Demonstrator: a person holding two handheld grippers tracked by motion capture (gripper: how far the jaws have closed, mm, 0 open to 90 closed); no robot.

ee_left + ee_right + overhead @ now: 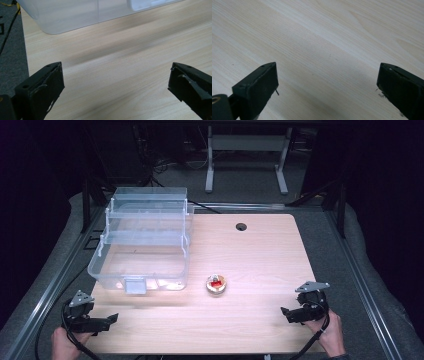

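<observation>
Figure legend. A small round clear container with red contents rests on the worktop, just right of the open clear plastic bin. From the left gripper it lies toward 2 o'clock; from the right gripper toward 10 o'clock, the right marginally nearer. Both grippers stand wide open and hold nothing. Bare worktop separates each from the container; only the bin crowds its left flank.

Bright table, dark surroundings; left gripper view streaked with motion blur.
</observation>
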